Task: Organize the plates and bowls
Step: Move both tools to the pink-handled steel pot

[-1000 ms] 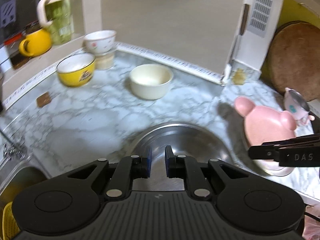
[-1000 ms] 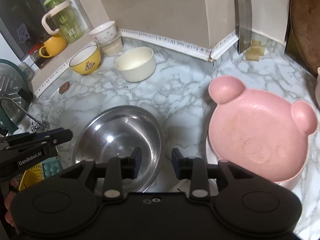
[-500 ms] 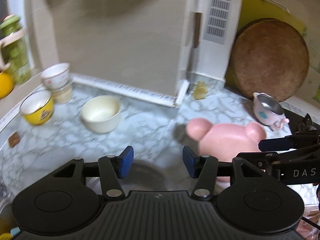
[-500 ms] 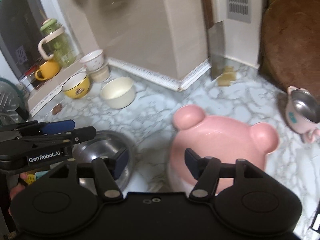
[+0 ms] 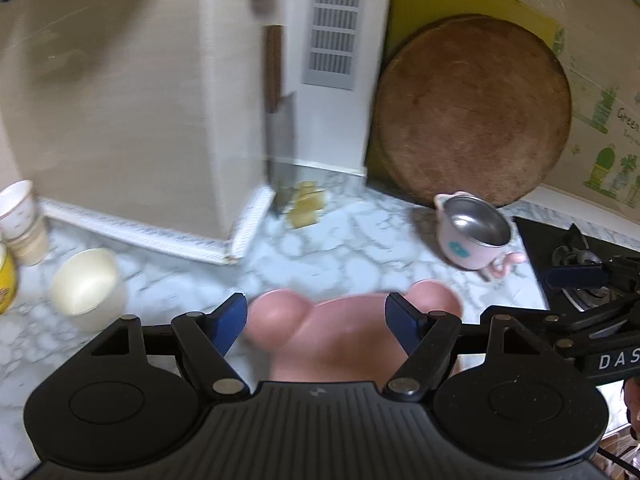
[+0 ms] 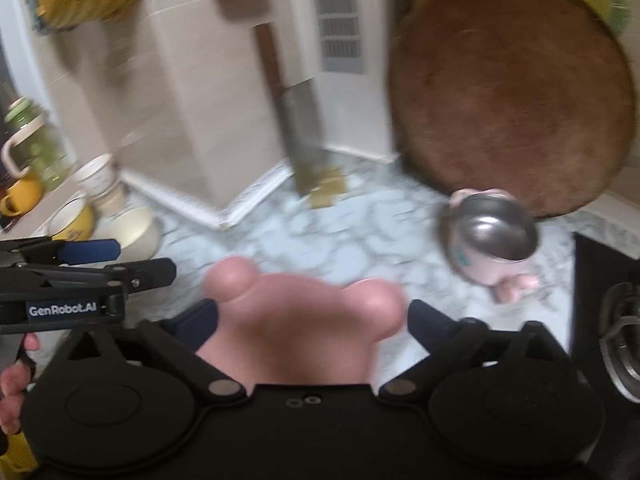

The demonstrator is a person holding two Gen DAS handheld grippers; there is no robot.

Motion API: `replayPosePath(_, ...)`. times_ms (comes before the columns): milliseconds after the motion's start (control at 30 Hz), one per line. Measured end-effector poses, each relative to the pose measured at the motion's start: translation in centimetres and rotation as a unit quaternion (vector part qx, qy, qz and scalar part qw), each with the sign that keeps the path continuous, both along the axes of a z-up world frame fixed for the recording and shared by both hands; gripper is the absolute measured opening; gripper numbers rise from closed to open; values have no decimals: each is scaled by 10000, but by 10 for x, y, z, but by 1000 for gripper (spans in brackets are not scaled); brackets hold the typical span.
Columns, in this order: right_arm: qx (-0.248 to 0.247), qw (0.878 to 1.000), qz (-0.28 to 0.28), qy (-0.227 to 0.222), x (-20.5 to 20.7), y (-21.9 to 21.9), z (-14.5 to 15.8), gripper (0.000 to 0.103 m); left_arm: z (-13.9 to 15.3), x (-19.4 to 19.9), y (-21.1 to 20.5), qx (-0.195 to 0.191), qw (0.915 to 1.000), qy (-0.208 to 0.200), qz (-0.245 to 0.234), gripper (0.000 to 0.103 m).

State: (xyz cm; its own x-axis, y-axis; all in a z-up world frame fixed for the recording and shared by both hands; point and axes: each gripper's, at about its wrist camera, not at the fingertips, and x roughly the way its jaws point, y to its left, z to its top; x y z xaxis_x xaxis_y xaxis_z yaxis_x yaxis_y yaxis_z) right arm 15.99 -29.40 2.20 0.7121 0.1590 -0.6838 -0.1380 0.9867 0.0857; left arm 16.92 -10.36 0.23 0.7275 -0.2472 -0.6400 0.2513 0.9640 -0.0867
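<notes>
So both hand-held grippers, left [image 5: 316,318] and right [image 6: 313,320], tilt downward over the pink bear plate [image 5: 340,340], jaws opening, nothing gripped; plate's blurry, half hidden.

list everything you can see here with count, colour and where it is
bear-shaped plate: 1, pink, on the counter just ahead of both grippers
small cup: 1, pink with a steel inside, tilted, in front of the round board
cream bowl: 1, cream, counter left
yellow bowl: 1, yellow, left of the cream bowl
white bowl: 1, white, stacked on a beige cup by the wall
mug: 1, yellow, on the left ledge
jug: 1, green, behind the mug
round board: 1, brown, leaning on the back wall
cleaver: 1, wooden handle, against the wall corner
stove: 1, black, far right
left gripper: 1, black with blue pads, opening, empty
right gripper: 1, black, opening, empty
</notes>
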Motion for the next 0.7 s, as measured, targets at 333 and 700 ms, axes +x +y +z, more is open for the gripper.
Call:
replayPosePath(333,-275,9956,-890,29,41,-87,-6,103,3,65,-88,19,9991,239,-342,76)
replayPosePath(700,-98,9874,-1516,434,104,-166,-37,100,-17,138,-175,145,9966,637,-496,76)
